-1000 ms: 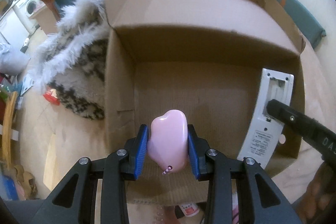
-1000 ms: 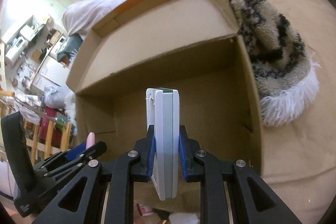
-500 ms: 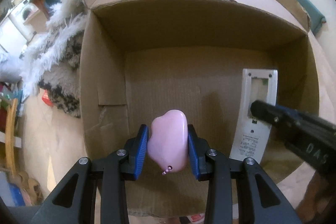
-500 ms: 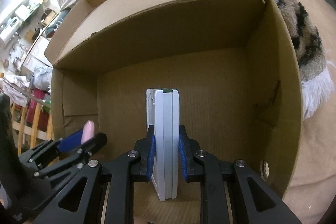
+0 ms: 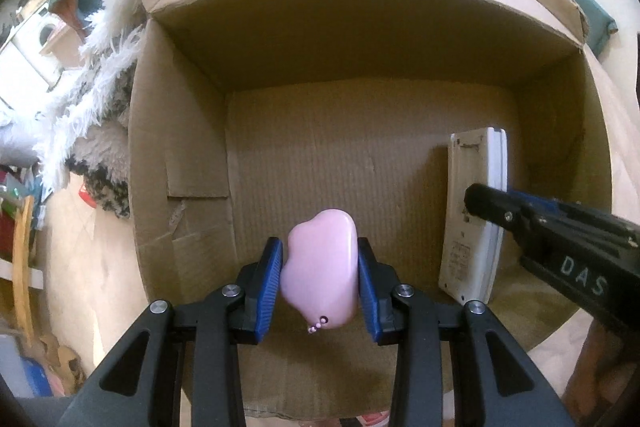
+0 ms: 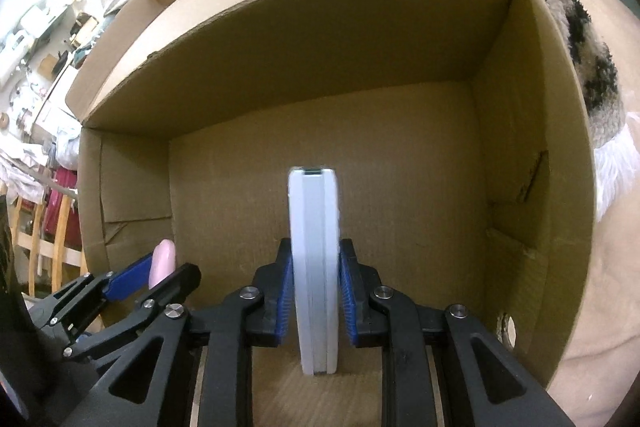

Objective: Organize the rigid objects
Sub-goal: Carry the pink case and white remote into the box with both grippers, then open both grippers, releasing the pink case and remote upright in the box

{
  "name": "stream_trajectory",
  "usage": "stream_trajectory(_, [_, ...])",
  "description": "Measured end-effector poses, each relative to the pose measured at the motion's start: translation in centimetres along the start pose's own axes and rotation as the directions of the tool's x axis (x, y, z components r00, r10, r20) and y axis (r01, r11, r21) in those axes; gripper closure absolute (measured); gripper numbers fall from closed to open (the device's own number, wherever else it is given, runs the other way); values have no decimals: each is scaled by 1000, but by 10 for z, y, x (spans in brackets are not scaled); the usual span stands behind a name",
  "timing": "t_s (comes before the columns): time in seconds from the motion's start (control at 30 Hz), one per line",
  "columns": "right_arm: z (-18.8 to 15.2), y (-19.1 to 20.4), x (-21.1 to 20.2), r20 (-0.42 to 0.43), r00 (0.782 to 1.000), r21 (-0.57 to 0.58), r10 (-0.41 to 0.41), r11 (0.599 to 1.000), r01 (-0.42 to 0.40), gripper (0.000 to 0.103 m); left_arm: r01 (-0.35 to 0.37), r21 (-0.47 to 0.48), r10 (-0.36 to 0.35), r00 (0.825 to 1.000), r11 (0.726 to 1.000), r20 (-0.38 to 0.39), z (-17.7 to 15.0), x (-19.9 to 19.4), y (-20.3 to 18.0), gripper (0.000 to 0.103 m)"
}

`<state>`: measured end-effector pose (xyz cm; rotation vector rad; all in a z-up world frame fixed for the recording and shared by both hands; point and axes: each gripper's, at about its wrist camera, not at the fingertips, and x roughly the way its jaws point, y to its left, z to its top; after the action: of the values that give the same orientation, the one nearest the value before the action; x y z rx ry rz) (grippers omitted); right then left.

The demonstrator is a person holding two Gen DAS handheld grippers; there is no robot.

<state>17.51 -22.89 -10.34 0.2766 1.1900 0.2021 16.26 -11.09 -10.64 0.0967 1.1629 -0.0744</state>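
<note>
Inside the open cardboard box (image 5: 180, 155), the left gripper (image 5: 318, 281) holds a pink rounded object (image 5: 320, 271) pinched between its blue fingers (image 5: 268, 283), low at about 6 o'clock in the left wrist view over the box floor. Meanwhile, at 3 o'clock in that same view, the right gripper (image 6: 314, 291) has a white remote control (image 6: 314, 259) standing on edge between its fingers (image 6: 350, 291), which are just opening, with slim gaps showing on either side of the remote. A furry patterned blanket (image 5: 100, 131) lies just beside the box's outer wall, at 9 o'clock.
</note>
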Motion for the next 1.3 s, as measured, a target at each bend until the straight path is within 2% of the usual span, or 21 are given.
stream_trajectory(0.2, [1,2,-6,44,999,-16,-8,1000,9,78,-10,20,10,1000,1000,-5,-2,2,-6,69])
stream_trajectory(0.3, [3,2,-8,56,998,-11,-4,1000,4,77,-14,37,14,1000,999,-1,-3,1,-6,64])
stream_trajectory(0.37, [4,0,-11,64,998,-4,-5,1000,6,75,-36,43,35,999,998,15,-2,-5,-9,56])
stream_trajectory(0.47, [5,3,-15,83,996,-17,-19,1000,20,75,-21,34,20,1000,999,23,-1,-9,-7,51])
stream_trajectory(0.53, [6,4,-17,94,995,-24,-19,999,22,74,-13,30,13,1000,999,24,-1,-11,-8,45])
stream_trajectory(0.57, [7,5,-18,98,995,-25,-18,999,21,69,-12,25,11,1000,1000,27,-1,-12,-6,43])
stream_trajectory(0.6, [7,5,-19,101,995,-23,-15,1000,18,52,-10,21,9,999,1000,33,-1,-13,-3,43])
stream_trajectory(0.67, [8,3,-23,120,993,-8,-1,1000,2,24,-20,22,19,999,1000,47,0,-16,-1,43])
stream_trajectory(0.77, [10,2,-27,133,991,-3,22,1000,-22,23,-29,19,27,998,999,60,-2,-21,2,43])
stream_trajectory(0.97, [11,6,-29,135,990,-22,39,999,-37,6,-14,-8,14,998,1000,55,0,-23,16,43])
stream_trajectory(1.3, [5,1,-42,166,986,7,23,1000,-24,6,12,-41,-9,998,999,70,2,-35,28,43])
